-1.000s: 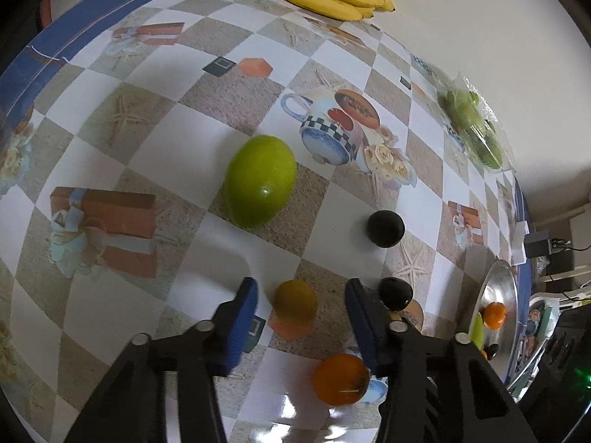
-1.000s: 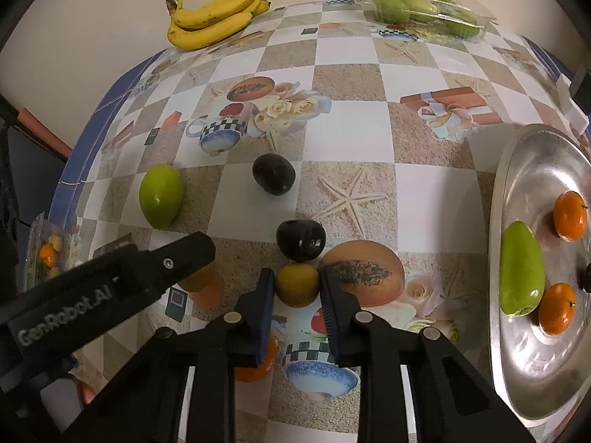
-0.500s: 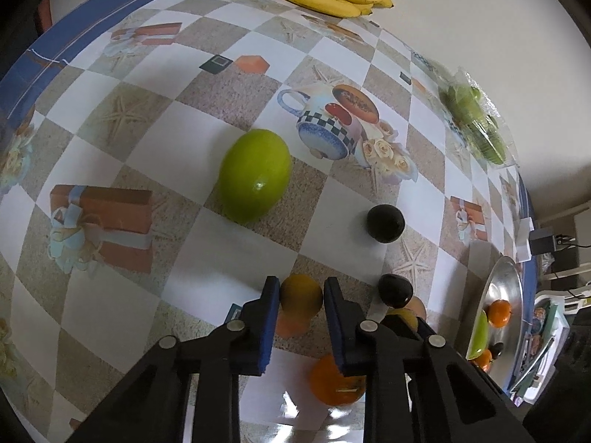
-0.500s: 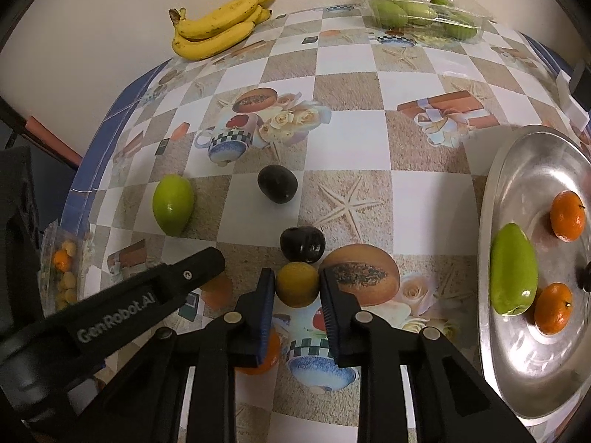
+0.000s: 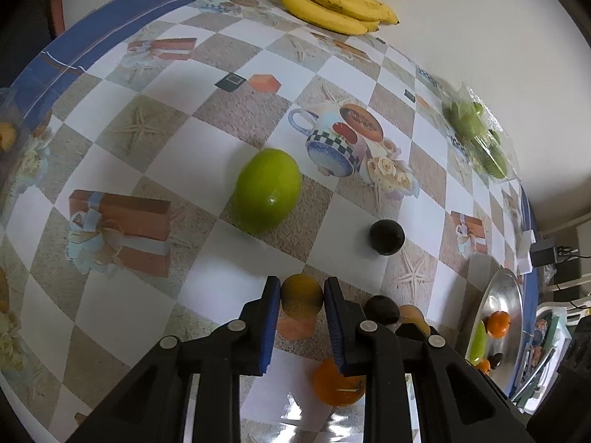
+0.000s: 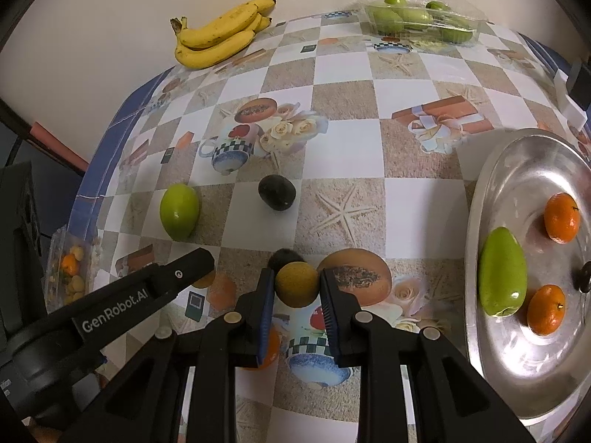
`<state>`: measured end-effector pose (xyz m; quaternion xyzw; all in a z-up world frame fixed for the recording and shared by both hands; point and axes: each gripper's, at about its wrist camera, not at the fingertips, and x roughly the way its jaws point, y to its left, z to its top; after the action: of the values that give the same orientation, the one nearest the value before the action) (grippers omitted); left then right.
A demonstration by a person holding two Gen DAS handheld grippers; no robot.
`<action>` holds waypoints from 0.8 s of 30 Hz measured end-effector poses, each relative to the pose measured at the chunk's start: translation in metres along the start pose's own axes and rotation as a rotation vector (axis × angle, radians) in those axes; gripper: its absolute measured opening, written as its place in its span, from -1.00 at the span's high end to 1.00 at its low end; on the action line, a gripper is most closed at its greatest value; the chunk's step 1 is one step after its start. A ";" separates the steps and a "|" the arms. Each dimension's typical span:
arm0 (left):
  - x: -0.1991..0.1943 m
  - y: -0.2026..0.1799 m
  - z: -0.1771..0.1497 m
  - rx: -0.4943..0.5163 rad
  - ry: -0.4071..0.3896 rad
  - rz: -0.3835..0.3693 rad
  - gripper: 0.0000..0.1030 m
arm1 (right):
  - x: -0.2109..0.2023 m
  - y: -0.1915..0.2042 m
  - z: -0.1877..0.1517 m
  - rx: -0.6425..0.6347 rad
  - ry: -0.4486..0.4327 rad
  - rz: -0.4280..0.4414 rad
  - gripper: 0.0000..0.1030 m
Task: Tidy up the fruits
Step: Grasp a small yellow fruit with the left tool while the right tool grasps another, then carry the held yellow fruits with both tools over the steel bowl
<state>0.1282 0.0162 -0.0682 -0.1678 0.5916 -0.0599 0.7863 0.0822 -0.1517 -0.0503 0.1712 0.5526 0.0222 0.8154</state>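
- Since a second ago the left gripper (image 5: 301,295) has drawn its jaws in from a wide spread, and its blue pads now pinch a yellow-brown fruit (image 5: 301,297) on both sides.
- Right gripper (image 6: 296,284) has not changed: its pads clamp a second yellow-brown fruit (image 6: 297,283) just as before.
- Directly behind the right gripper's fruit a dark fruit (image 6: 284,257) is mostly hidden, only its top edge showing.
- Under the right gripper's left finger an orange (image 6: 271,347) is largely covered; in the left wrist view it lies below and between the fingers.
- Ahead of the left gripper and slightly left sits a green mango (image 5: 267,190); ahead and to the right, a black round fruit (image 5: 387,237).
- Far right of the right gripper the metal tray (image 6: 491,170) is cut off by the picture's edge; it holds a green mango and two oranges, plus a dark item only partly seen.
- Far ahead, bananas (image 6: 218,35) lie at the table (image 6: 347,144) edge by the wall.
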 end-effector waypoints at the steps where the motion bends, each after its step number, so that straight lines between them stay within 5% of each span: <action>1: -0.002 0.000 0.000 0.001 -0.006 0.005 0.49 | -0.001 -0.001 0.000 0.000 -0.002 0.002 0.50; 24: -0.033 -0.030 -0.013 0.047 -0.099 0.066 0.49 | -0.043 -0.023 0.002 0.038 -0.065 0.030 0.50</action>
<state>0.1093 -0.0045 -0.0314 -0.1324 0.5556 -0.0392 0.8199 0.0634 -0.1830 -0.0180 0.1955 0.5236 0.0186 0.8290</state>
